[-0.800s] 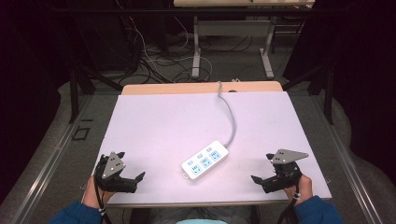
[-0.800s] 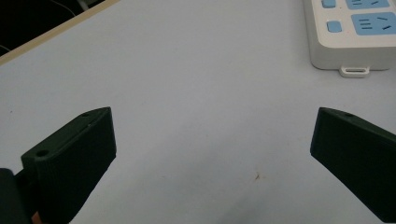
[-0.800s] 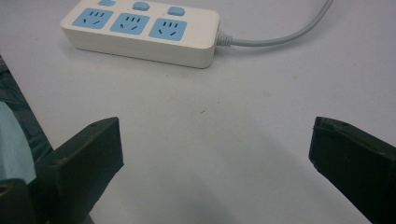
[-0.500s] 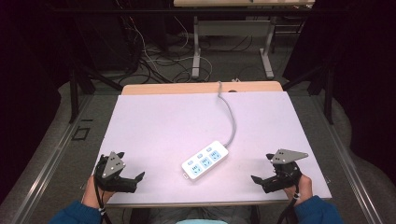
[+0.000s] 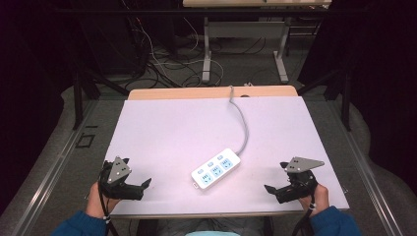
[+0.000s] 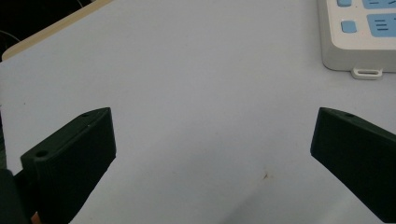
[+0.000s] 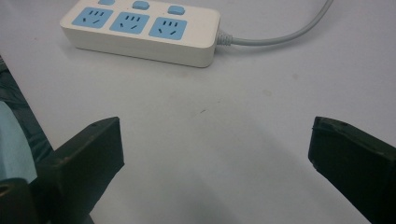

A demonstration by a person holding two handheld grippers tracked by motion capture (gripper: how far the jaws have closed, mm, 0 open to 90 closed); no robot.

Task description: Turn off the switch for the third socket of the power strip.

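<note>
A white power strip point(image 5: 216, 169) with blue sockets lies near the front middle of the pale table point(image 5: 172, 128); its grey cable point(image 5: 242, 123) runs to the far edge. My left gripper point(image 5: 140, 187) rests at the front left corner, jaws wide apart with nothing between them; in its own view the power strip point(image 6: 359, 32) sits at the upper right beyond the open left gripper point(image 6: 212, 154). My right gripper point(image 5: 273, 189) rests at the front right, also open and empty. Its view shows the power strip point(image 7: 140, 30) ahead and the cable point(image 7: 285, 32) leading off right, past the right gripper point(image 7: 215, 158).
The table's wooden far edge point(image 5: 196, 92) shows beyond the pale cover. Loose cables point(image 5: 167, 64) and desk legs point(image 5: 206, 49) stand on the floor behind. A teal-clothed lap point(image 7: 11, 140) is close by the right gripper's left jaw.
</note>
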